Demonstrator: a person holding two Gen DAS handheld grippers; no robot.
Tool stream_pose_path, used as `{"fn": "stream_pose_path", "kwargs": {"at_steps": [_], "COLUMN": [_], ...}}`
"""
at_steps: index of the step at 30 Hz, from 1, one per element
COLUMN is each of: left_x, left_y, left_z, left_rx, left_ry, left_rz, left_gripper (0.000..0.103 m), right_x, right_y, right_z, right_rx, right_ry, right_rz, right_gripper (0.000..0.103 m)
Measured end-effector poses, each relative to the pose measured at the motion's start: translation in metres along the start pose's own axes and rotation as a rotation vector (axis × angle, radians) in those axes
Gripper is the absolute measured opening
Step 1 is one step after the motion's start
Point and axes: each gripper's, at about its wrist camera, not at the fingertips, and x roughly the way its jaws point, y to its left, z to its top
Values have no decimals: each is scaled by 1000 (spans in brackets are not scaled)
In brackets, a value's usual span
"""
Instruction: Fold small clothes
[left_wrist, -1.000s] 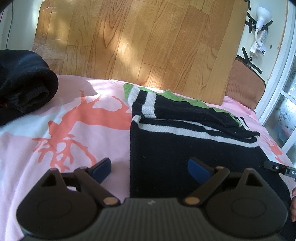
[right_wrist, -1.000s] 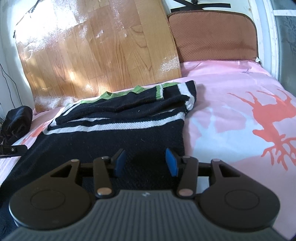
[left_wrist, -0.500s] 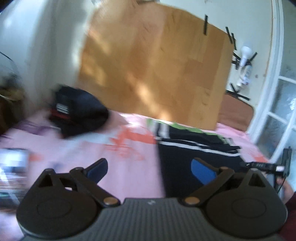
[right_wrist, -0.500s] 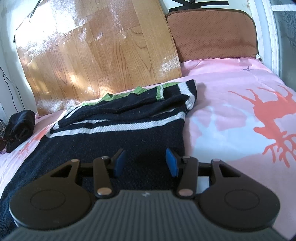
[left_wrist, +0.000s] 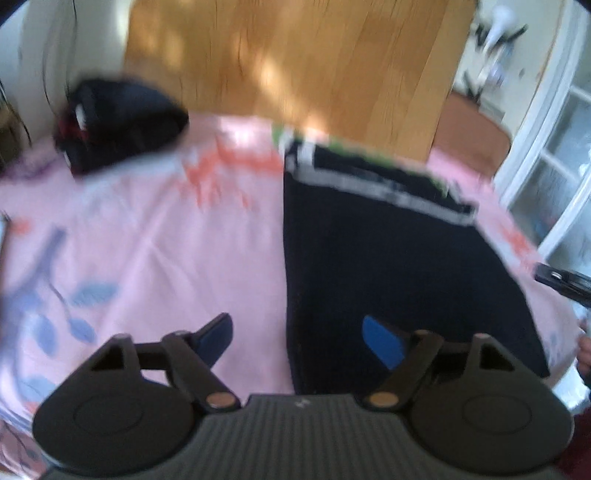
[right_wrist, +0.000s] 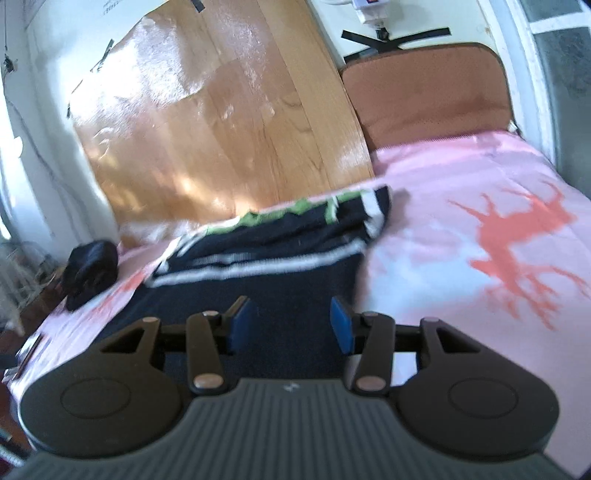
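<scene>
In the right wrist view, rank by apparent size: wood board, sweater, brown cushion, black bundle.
1. Wood board
2. Sweater; it's nearer, so its place against the board is unsure
3. Brown cushion
4. Black bundle

no readable text, frames blurred

Sunlit wood-grain panel (right_wrist: 229, 147) against white wall — brown cushion (right_wrist: 428, 92) beside it
</scene>
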Motion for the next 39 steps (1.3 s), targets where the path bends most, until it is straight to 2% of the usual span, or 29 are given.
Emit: {"fn": "stream_pose_path", "kwargs": {"at_steps": [2,7,9,10,11,12,13,16,20,25,26,28,29,30,31,32,33,34,35,37,39], "left_x": [12,12,10,9,9,9,10,6,1,18,26,54,69,82,93,97,96,93,88,80,79], "left_y": [5,-1,-9,-14,-19,-22,-21,-8,9,27,28,27,25,23,23,23,26,29,30,30,30], "left_z": [-4,-6,-10,-12,-15,-16,-16,-11,10,74,89,126,141,151,158,160,156,151,145,135,130], "left_rx": [-24,10,39,60,75,81,67,-43,-181,-322,-330,-321,-312,-303,-300,-311,-322,-317,-302,-277,-249], "left_ry": [61,96,105,104,102,98,97,78,4,-100,-117,-165,-183,-189,-188,-185,-190,-202,-217,-247,-245], "left_rz": [-20,-64,-74,-74,-63,-57,-71,-151,-270,-352,-345,-289,-243,-189,-122,-85,-95,-126,-129,-68,-57], "left_gripper": [74,75,60,42,31,25,15,14,14,13,13,18,31,39,44,44,45,53,65,82,88], "right_x": [-19,-48,-51,-51,-50,-47,-46,-45,-42,-8,6,40,59,81,98,109,114,110,102,84,78], "right_y": [-9,-11,-7,-4,-4,-4,-2,3,2,-16,-23,-32,-37,-44,-49,-54,-55,-55,-53,-39,-25], "right_z": [-17,-64,-76,-80,-82,-82,-81,-69,-37,17,29,55,65,74,80,80,81,79,76,66,57], "right_rx": [59,179,194,205,221,232,231,191,194,264,281,310,322,325,316,309,305,304,288,201,112], "right_ry": [55,124,132,136,150,160,155,147,55,-54,-62,-83,-81,-69,-62,-56,-51,-65,-92,-130,-127], "right_rz": [29,53,62,77,87,90,96,133,190,188,174,135,89,18,-36,-105,-172,-183,-150,-139,-139], "right_gripper": [46,40,32,26,19,11,11,11,11,10,10,10,11,13,20,23,29,31,33,44,45]}}
